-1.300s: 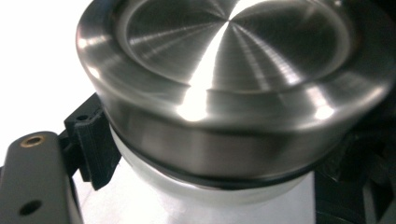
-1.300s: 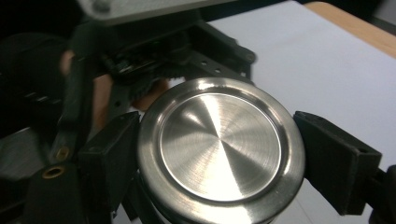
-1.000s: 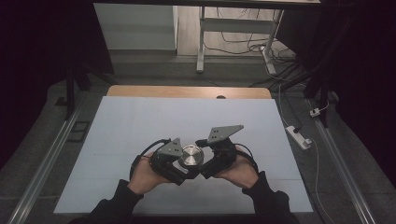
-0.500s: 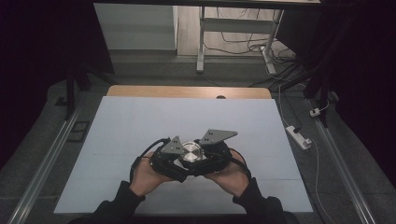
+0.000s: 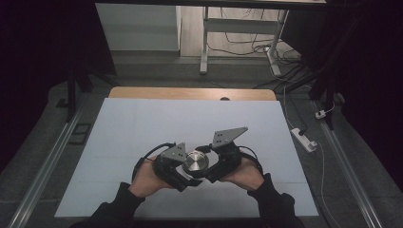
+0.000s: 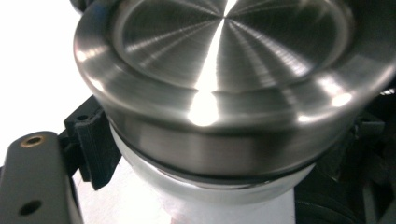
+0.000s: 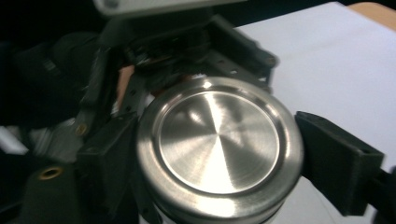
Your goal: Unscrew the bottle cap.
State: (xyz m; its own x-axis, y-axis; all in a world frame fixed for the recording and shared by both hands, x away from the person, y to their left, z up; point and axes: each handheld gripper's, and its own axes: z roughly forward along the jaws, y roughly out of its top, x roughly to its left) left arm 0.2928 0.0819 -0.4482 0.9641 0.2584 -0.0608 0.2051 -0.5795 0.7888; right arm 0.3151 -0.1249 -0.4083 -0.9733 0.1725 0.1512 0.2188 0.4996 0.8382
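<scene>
Round brushed-steel lid (image 5: 196, 162) on white container (image 6: 196, 196) sat near front of white table (image 5: 142, 123), between both hands. Left gripper (image 5: 183, 172) clamped container body below lid, bracing it against turning. Right gripper (image 7: 219, 154) straddled lid rim, jaws just reopening partway, probably regripping to unscrew; contact unclear.

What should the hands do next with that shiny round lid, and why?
Probably twist the metal lid a little further with the right gripper. Its jaws stand on either side of the lid's rim and have just been opening. The left gripper is clamped on the white body below, steadying it for unscrewing.
</scene>
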